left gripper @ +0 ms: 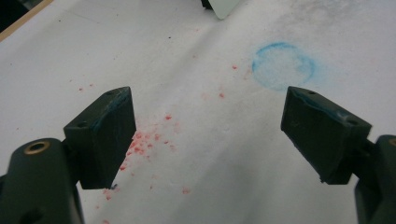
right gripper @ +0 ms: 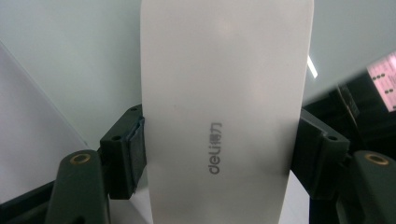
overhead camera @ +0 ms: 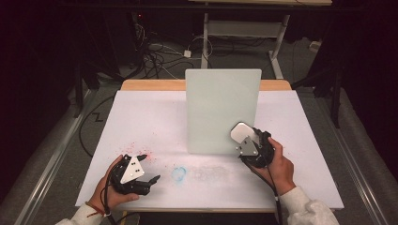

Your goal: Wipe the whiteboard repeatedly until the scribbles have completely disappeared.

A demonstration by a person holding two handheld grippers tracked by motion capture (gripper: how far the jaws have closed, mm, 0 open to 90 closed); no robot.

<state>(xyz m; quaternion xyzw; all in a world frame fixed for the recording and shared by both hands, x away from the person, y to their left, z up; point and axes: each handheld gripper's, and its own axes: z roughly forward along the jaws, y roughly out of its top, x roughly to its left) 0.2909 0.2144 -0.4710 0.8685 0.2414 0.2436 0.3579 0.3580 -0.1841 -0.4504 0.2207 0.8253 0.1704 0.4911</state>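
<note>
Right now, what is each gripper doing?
Left gripper: open, empty, above the table.
Right gripper: shut on a white eraser, at the upright board.

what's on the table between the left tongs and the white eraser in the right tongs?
High view: a blue chalky ring and a faint grey smudge on the white table, between the left tongs and the eraser.

white eraser (right gripper: 224,112) cut off top and bottom in right gripper view, whiteboard (overhead camera: 220,110) base partly hidden behind it
</note>
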